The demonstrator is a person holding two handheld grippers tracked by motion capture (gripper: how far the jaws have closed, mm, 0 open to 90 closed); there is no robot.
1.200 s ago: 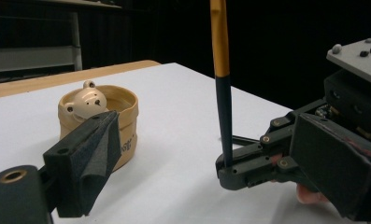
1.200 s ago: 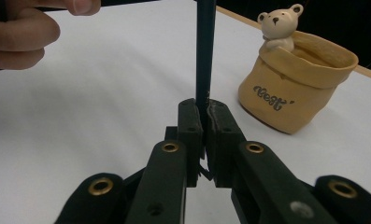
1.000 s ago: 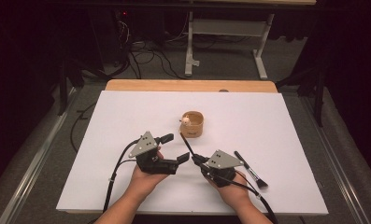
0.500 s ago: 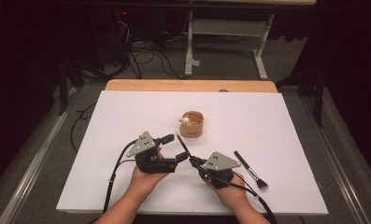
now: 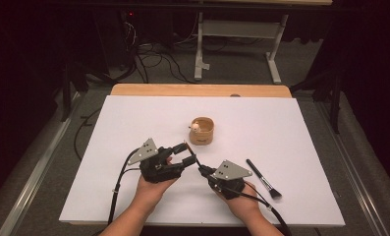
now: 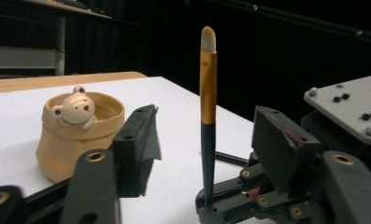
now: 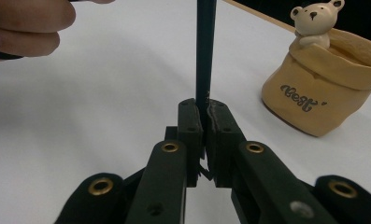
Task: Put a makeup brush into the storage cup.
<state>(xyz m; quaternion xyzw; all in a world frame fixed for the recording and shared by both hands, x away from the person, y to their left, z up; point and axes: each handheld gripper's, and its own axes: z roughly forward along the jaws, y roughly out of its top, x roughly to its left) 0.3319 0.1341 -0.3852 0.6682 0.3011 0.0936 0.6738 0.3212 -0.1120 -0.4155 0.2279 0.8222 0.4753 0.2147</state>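
Note:
My right gripper (image 7: 204,121) is shut on the dark handle of a thin brush (image 7: 205,56), which stands up out of its jaws. The brush (image 6: 208,116) has a gold ferrule and a pale tip. It stands between the two fingers of my left gripper (image 6: 209,135), whose jaws have just been closing; a gap is left on each side, so the pads do not press on it. In the high view the left gripper (image 5: 186,153) and right gripper (image 5: 202,170) meet near the table's front middle, with the brush (image 5: 192,156) slanting between them.
A tan pouch-shaped pot with a small bear figure (image 5: 202,131) stands just beyond the grippers, also seen as the pot (image 6: 78,135) and pot (image 7: 321,93). A second black brush (image 5: 264,179) lies on the white table (image 5: 291,123) to the right of my right hand.
The left gripper's jaws have narrowed around the upright brush. Both hands stay where they were, and the right gripper keeps its hold.

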